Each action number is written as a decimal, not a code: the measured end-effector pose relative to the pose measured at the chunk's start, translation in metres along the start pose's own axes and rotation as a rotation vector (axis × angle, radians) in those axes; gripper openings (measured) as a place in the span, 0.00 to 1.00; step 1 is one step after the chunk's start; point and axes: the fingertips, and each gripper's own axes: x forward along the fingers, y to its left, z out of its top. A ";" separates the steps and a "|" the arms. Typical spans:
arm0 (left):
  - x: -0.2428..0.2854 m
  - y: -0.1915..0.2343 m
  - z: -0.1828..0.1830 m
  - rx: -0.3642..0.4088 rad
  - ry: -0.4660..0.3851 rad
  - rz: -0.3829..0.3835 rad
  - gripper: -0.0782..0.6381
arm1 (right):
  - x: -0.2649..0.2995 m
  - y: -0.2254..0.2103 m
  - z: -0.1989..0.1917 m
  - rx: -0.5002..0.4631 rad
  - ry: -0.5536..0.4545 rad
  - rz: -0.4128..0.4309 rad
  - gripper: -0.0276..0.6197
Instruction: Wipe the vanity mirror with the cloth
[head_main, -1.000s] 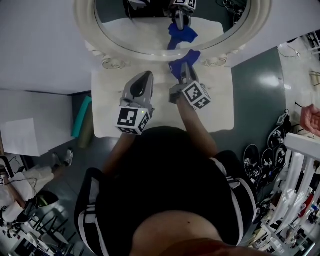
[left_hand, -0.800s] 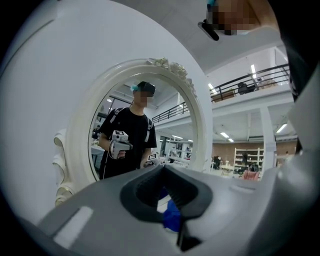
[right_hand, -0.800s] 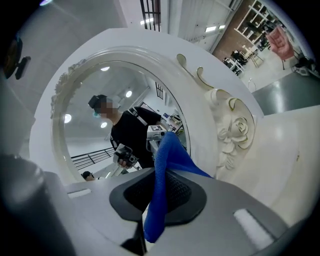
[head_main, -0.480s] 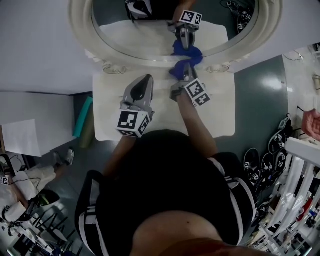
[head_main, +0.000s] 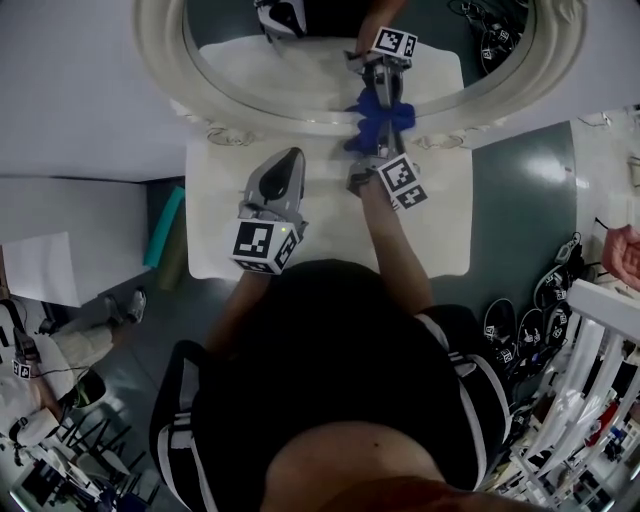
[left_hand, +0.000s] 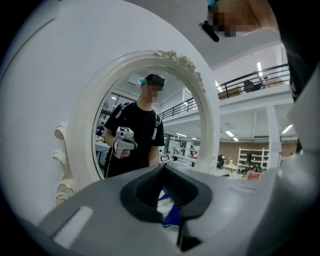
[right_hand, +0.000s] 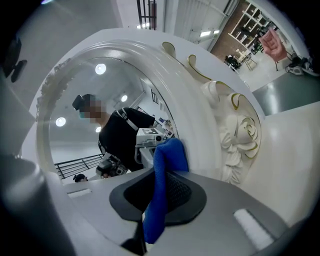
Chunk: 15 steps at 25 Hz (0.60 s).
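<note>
— Right gripper (head_main: 372, 148)?
— Clamped on the cloth (head_main: 380, 112), which bunches ahead of its tips against the mirror (head_main: 290, 70).
— Left gripper (head_main: 288, 160)?
— Jaws together, empty, beside the right one, short of the mirror.

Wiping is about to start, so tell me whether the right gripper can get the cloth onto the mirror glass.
Probably yes. The right gripper, shut on the blue cloth, is at the mirror's lower rim with nothing between cloth and glass; the left gripper hangs aside over the table.
</note>
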 end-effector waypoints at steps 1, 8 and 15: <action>-0.002 0.002 0.000 -0.002 -0.002 0.000 0.12 | 0.000 0.002 0.001 -0.005 -0.006 0.002 0.10; -0.008 0.008 0.006 -0.034 -0.031 -0.023 0.12 | -0.013 0.015 0.042 -0.118 -0.106 -0.004 0.10; -0.006 0.012 0.023 -0.012 -0.074 -0.021 0.12 | -0.021 0.031 0.086 -0.234 -0.191 0.006 0.10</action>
